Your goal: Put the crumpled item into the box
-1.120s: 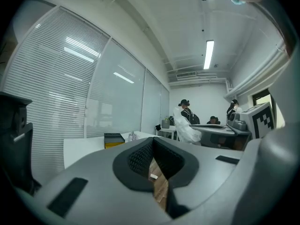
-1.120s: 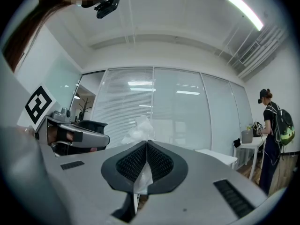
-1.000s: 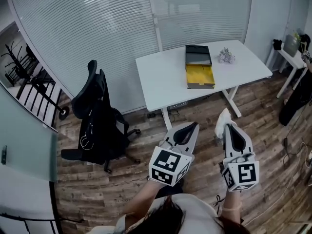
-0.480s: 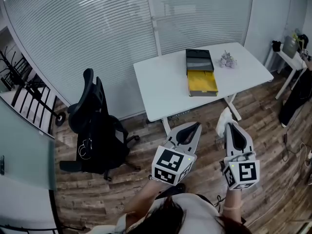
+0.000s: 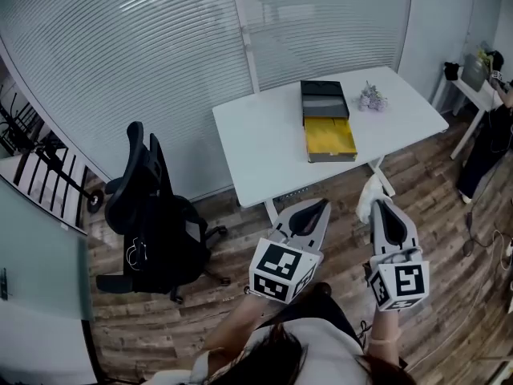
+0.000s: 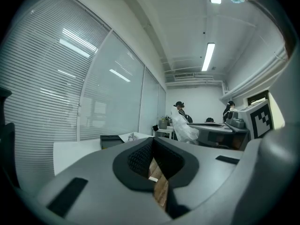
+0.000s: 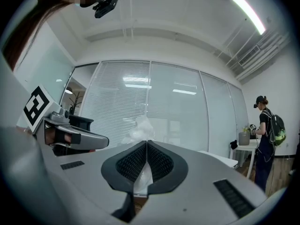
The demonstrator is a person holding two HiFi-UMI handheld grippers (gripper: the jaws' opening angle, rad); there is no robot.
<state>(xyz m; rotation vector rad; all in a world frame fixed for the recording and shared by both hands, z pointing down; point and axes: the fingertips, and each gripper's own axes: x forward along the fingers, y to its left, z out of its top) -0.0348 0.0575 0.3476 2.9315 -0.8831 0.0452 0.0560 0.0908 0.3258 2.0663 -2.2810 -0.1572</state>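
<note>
From the head view we cannot make out much of the crumpled item (image 5: 368,197). Only a white tuft shows past the tip of the right gripper (image 5: 378,208); the gripper's body covers the rest. We cannot name its material. The box (image 5: 328,122) is small in that view, with a dark half toward the blinds (image 5: 144,70) and a yellow half toward us, and we cannot tell whether anything lies in it. A grey crumpled lump (image 5: 371,97) sits on the white tabletop (image 5: 264,139) just beside the box's dark half, too small to read further.

The right gripper view shows what the head view hides. Its fingers (image 7: 132,165) are clenched on the crumpled item (image 7: 139,128), thin, pale and half see-through, which runs down between the pads and billows above the tips. In the left gripper view the fingers (image 6: 138,157) are pressed together at the tips with nothing between them, and wood floor (image 6: 161,191) shows through the gap below. The box (image 6: 112,141) and tabletop (image 6: 70,152) appear beyond, low at the left. Only the head view shows the black office chair (image 5: 148,207) left of the tabletop.

Both grippers hang over the floor, the left gripper (image 5: 319,208) beside the right. The crumpled item is in the right fingers, well apart from the box.
</note>
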